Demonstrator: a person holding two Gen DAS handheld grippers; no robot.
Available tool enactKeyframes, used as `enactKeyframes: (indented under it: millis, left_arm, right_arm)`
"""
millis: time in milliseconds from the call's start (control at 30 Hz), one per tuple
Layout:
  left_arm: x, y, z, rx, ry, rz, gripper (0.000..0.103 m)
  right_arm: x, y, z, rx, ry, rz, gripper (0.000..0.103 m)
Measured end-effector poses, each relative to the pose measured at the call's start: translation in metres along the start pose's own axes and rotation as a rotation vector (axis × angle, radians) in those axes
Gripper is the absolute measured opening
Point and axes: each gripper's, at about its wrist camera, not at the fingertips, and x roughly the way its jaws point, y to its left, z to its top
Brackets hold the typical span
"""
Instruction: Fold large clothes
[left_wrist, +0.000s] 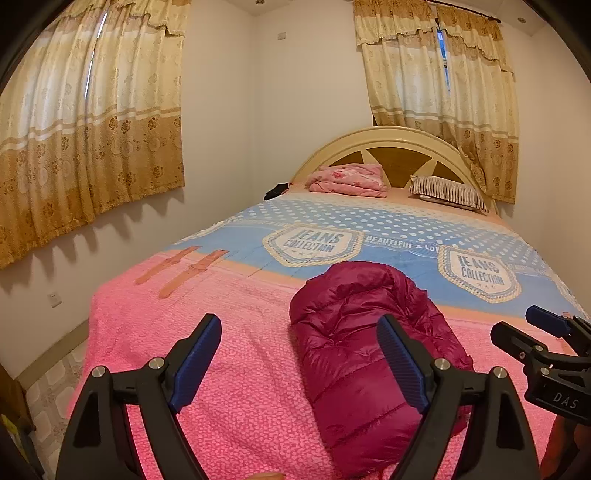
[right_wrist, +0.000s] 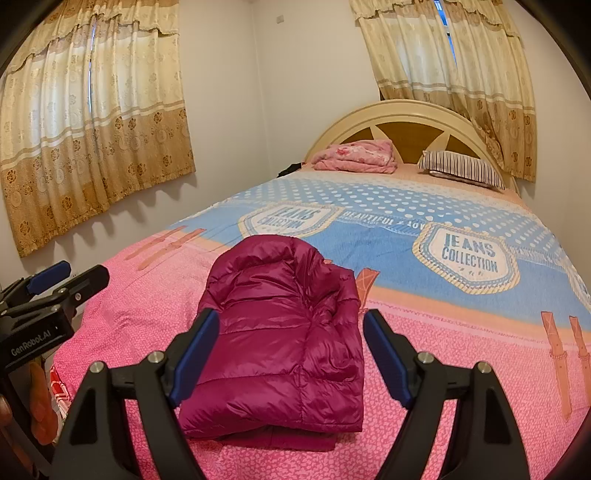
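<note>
A magenta puffer jacket (left_wrist: 354, 343) lies folded into a compact bundle on the pink end of the bed; it also shows in the right wrist view (right_wrist: 284, 332). My left gripper (left_wrist: 299, 358) is open and empty, held above the bedspread just left of the jacket, its right finger over the jacket's edge. My right gripper (right_wrist: 291, 350) is open and empty, held above the jacket's near end. The right gripper also shows at the right edge of the left wrist view (left_wrist: 524, 328), and the left gripper at the left edge of the right wrist view (right_wrist: 74, 275).
The bed (left_wrist: 229, 306) has a pink and blue "Jeans Collection" spread. A folded pink blanket (left_wrist: 349, 179) and a striped pillow (left_wrist: 448, 194) lie by the headboard (left_wrist: 399, 147). Curtains (left_wrist: 88, 129) hang on both walls. The floor (left_wrist: 55, 384) drops off left of the bed.
</note>
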Motion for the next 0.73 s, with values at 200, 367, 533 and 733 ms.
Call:
enactKeyframes:
  millis: [200, 367, 533, 733]
  left_arm:
    - [0.002, 0.000, 0.000, -0.008, 0.006, 0.008, 0.087]
    - [0.004, -0.002, -0.001, 0.002, 0.009, 0.033, 0.093]
    - [0.004, -0.006, -0.004, 0.020, -0.002, 0.057, 0.094]
    - [0.004, -0.010, -0.005, 0.045, -0.012, 0.058, 0.094]
  right_arm:
    - [0.000, 0.001, 0.001, -0.003, -0.001, -0.002, 0.082]
    - [-0.001, 0.001, 0.002, -0.004, -0.001, 0.000, 0.083]
    - [-0.001, 0.002, 0.003, -0.009, 0.003, 0.002, 0.083]
    - [-0.002, 0.002, 0.003, -0.011, 0.000, -0.001, 0.087]
